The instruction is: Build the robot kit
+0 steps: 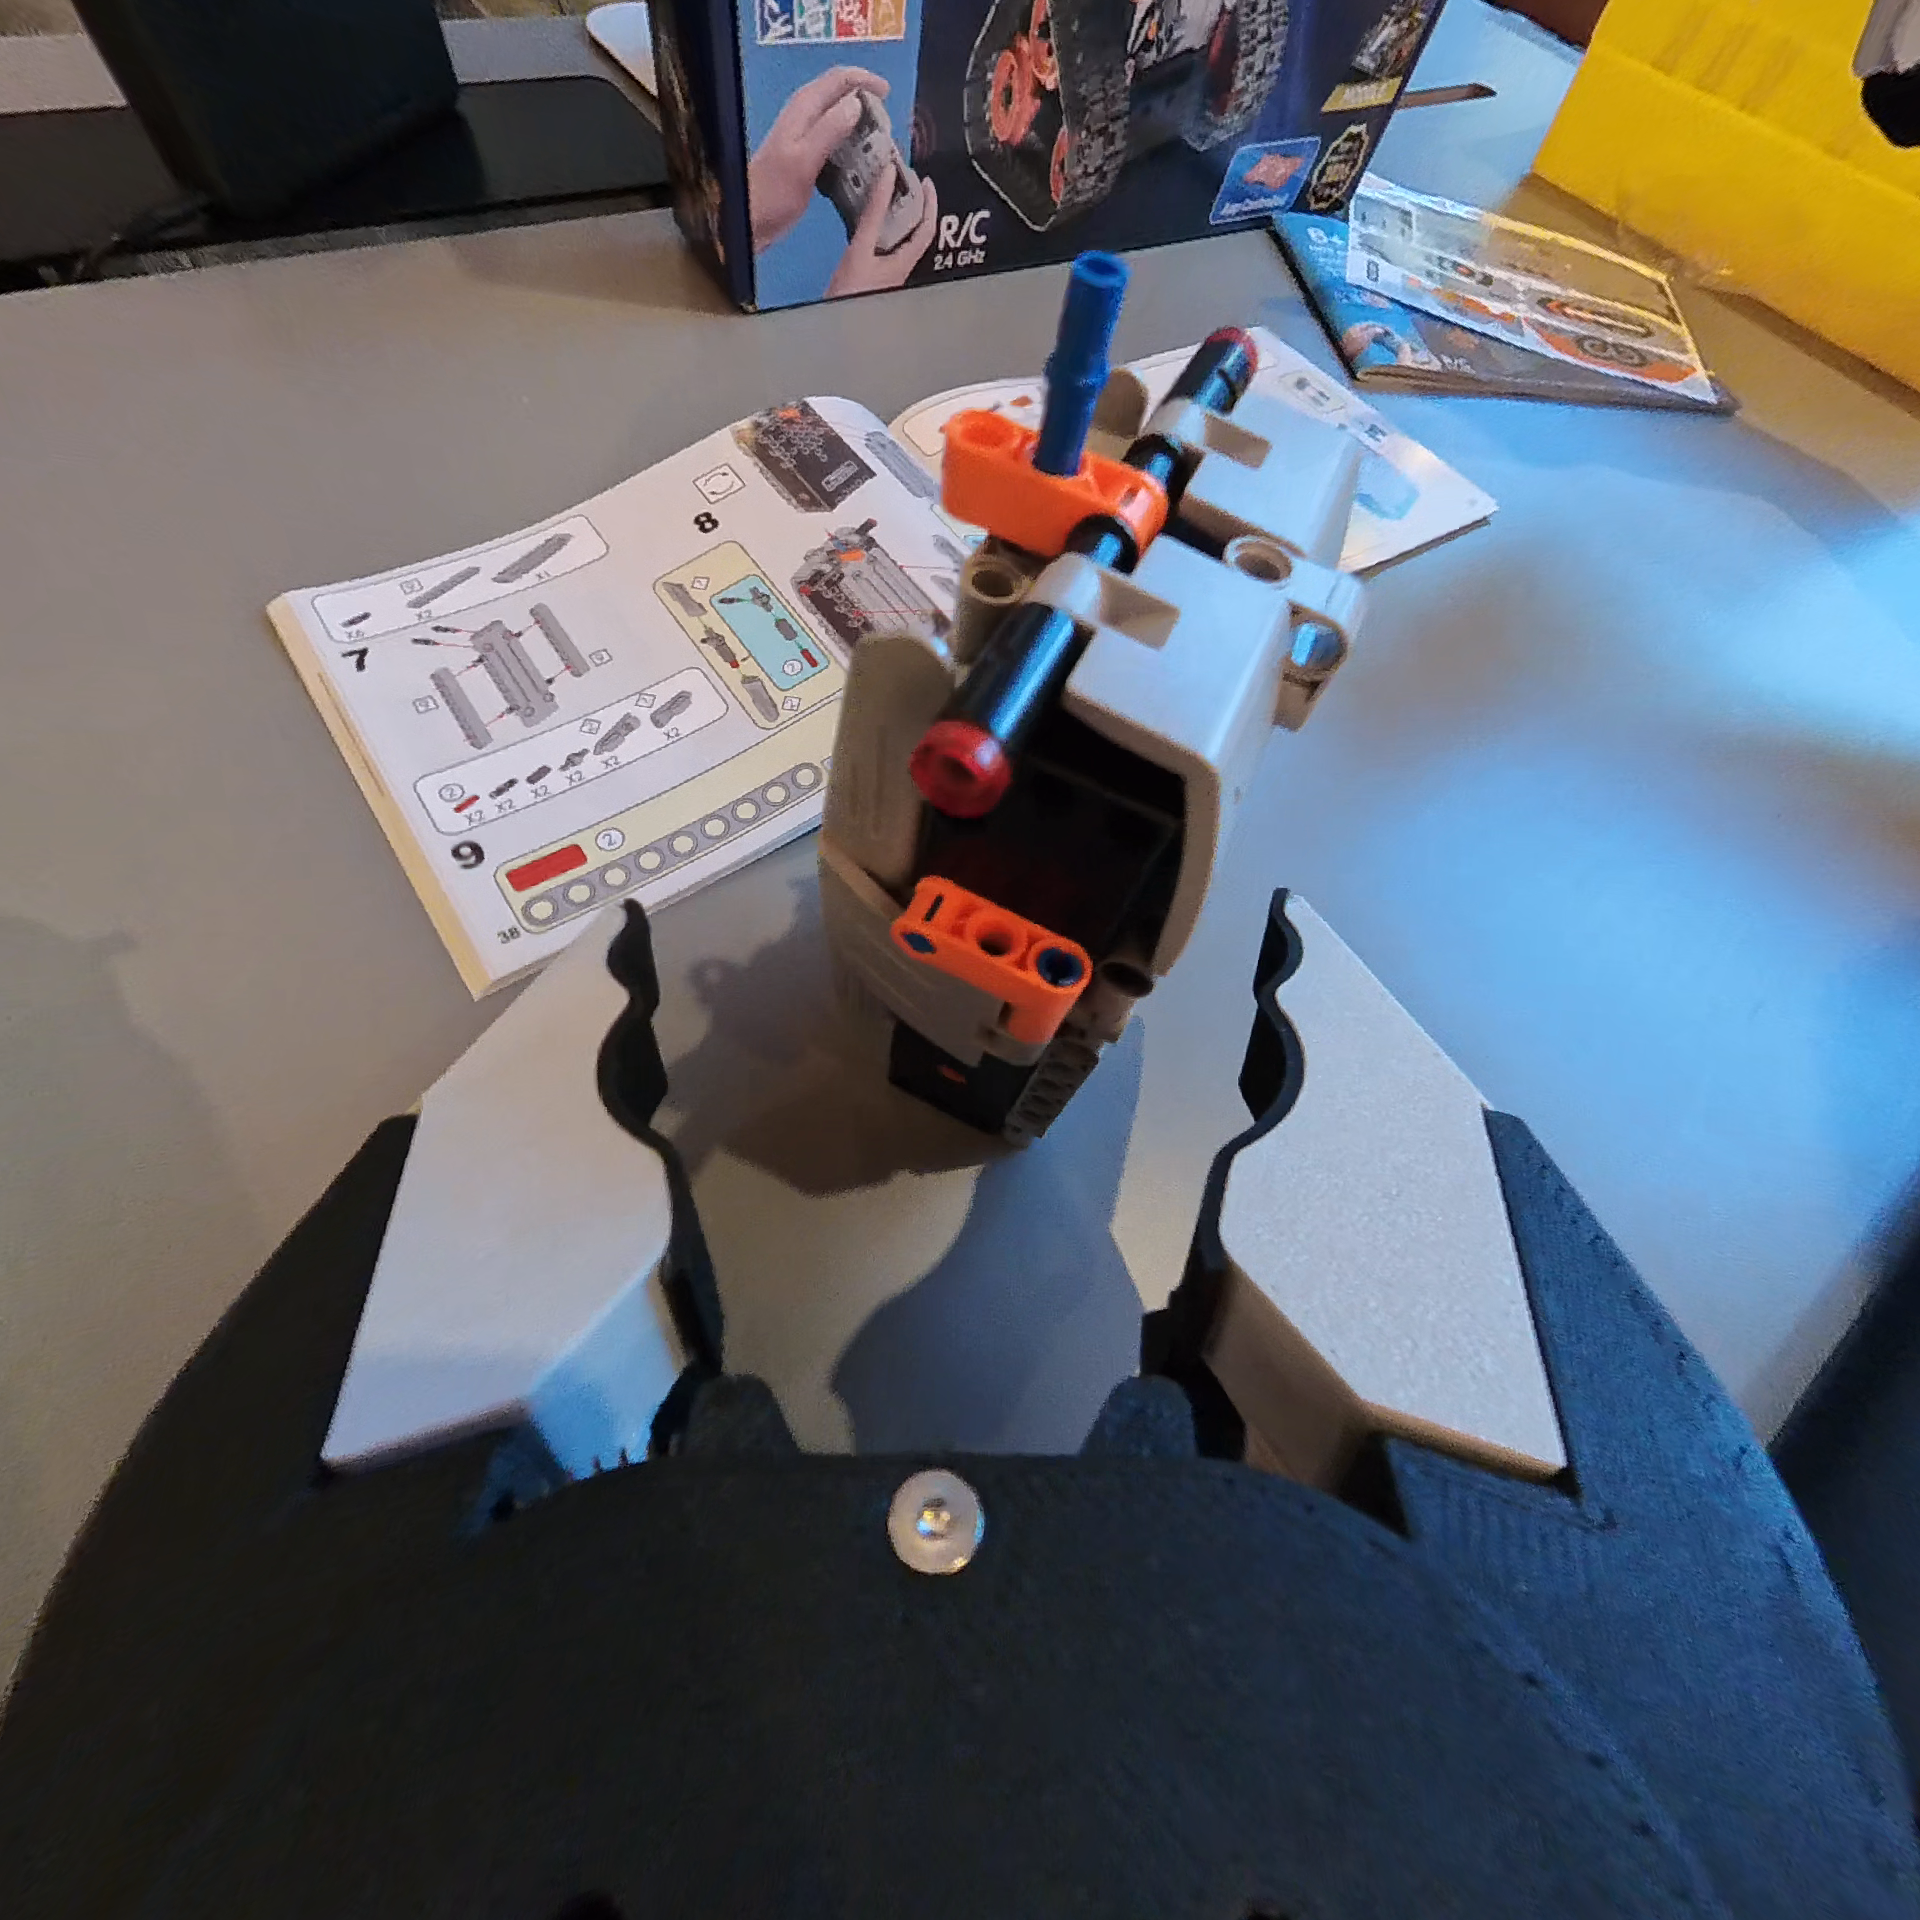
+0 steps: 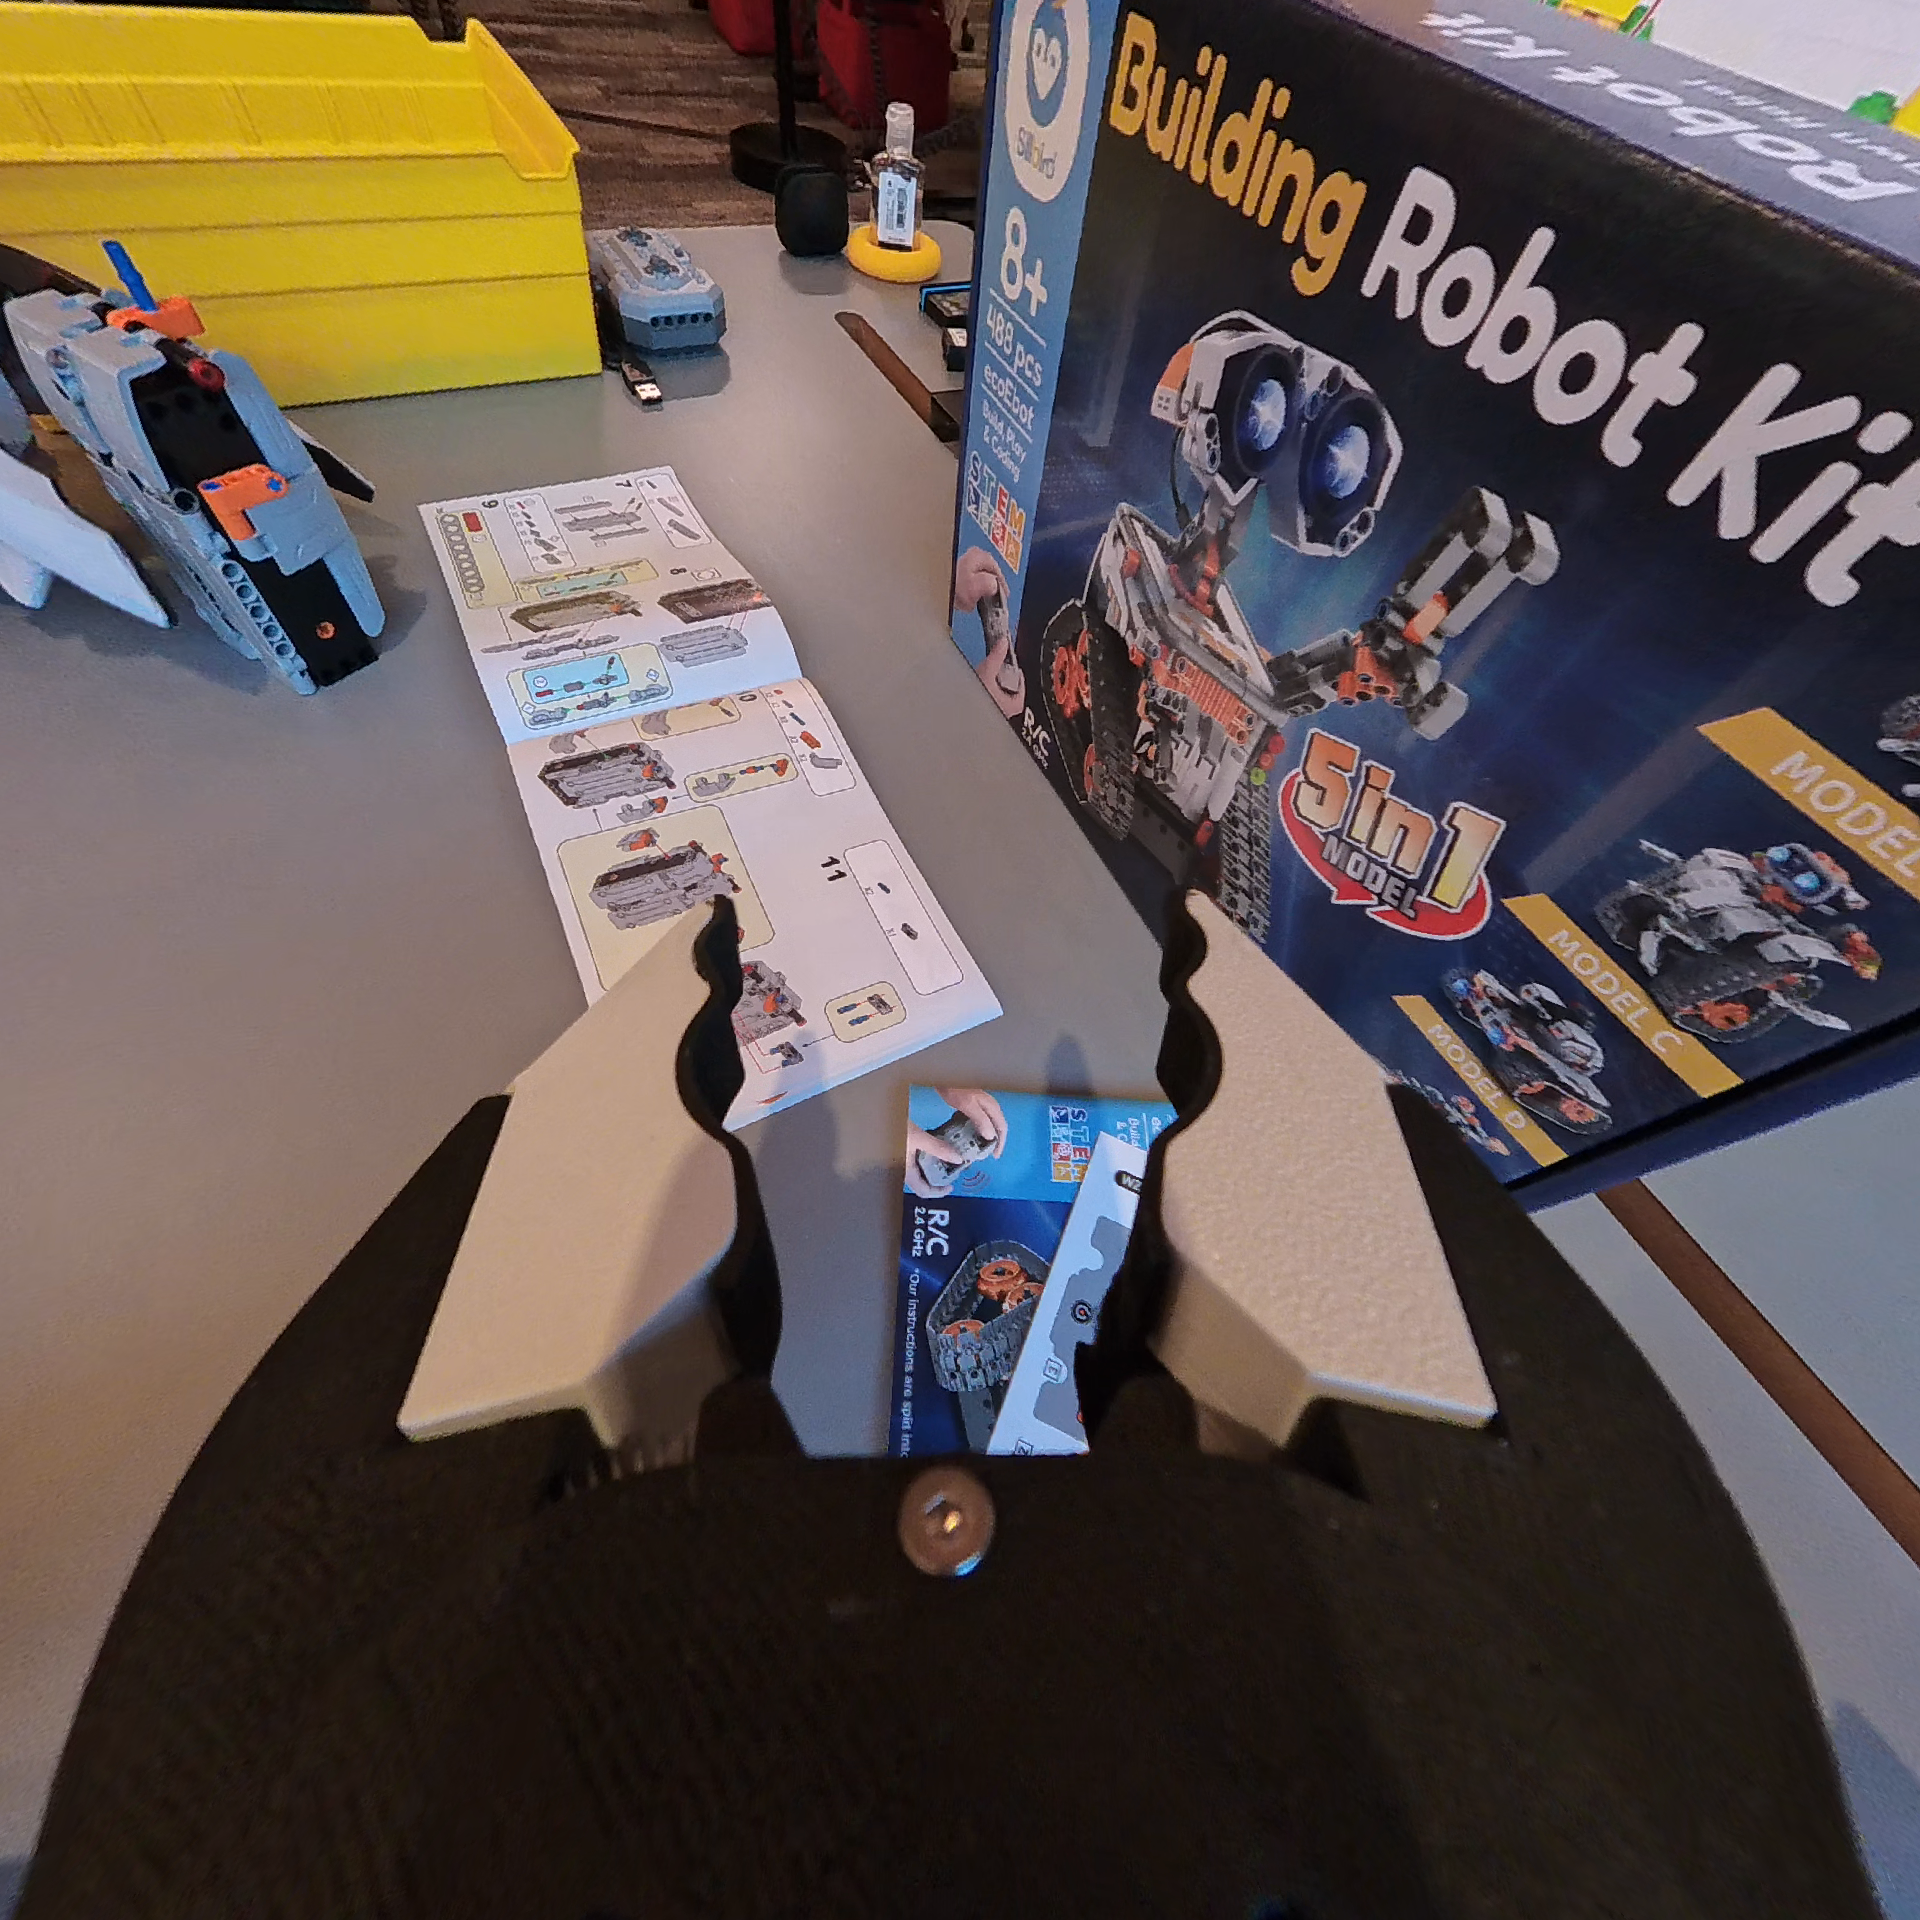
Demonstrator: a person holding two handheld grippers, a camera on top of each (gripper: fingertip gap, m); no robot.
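A brick-built assembly (image 1: 1049, 748) of grey, black and orange parts stands on end on the grey table, tilted. It has a blue axle on top and a black axle with red end caps. My left gripper (image 1: 956, 925) is open, its fingertips either side of the assembly's lower end with a gap on both sides. The assembly also shows in the right wrist view (image 2: 208, 468), with a white finger (image 2: 62, 551) of the left gripper beside it. My right gripper (image 2: 951, 914) is open and empty, low over a blue leaflet (image 2: 977, 1247).
An open instruction booklet (image 1: 582, 707) (image 2: 707, 748) lies flat beyond the assembly. The big kit box (image 2: 1455, 520) (image 1: 1039, 135) stands to the right. A yellow bin (image 2: 291, 208), a grey battery unit (image 2: 660, 286) and a small bottle (image 2: 894, 187) sit at the back.
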